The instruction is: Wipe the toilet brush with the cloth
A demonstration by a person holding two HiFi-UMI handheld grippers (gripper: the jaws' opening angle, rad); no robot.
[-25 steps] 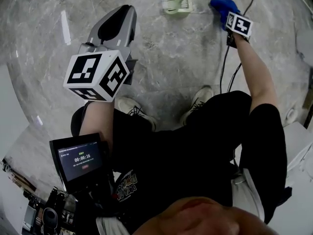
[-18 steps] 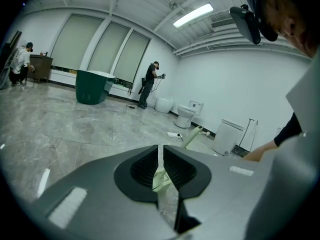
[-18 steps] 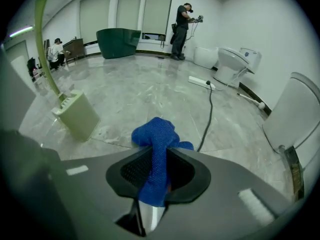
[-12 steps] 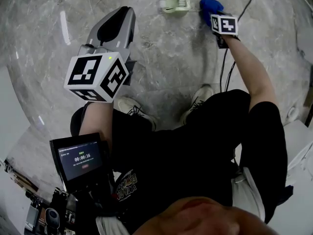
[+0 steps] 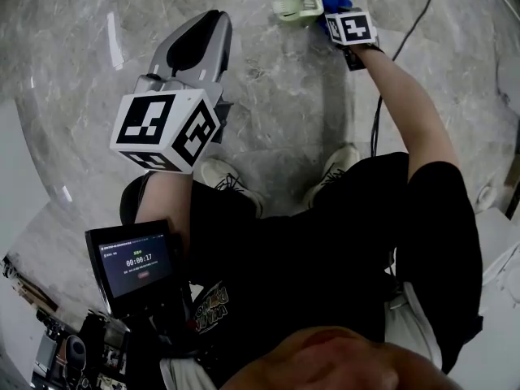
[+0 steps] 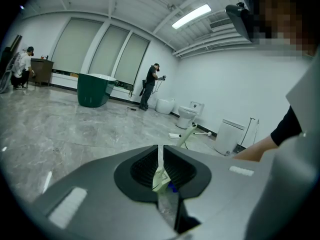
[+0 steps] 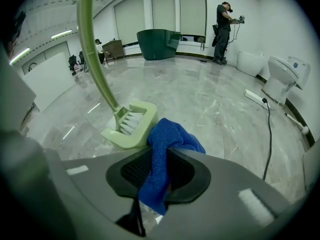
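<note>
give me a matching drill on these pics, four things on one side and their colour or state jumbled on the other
Things:
1. cloth
2. toilet brush
3. left gripper
4. tub

Colour or state:
a. pale green, with a long handle
b. dark green, far off by the windows
c. blue, clamped in the right gripper
d. empty, jaws together

Pairs: 1-c, 2-a, 3-d, 4-b

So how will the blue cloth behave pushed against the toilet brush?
The blue cloth is probably floppy: it bunches and droops in the right gripper. Likely light, its nubby weave grippy, not slippery. Should mould around the toilet brush bristles.
</note>
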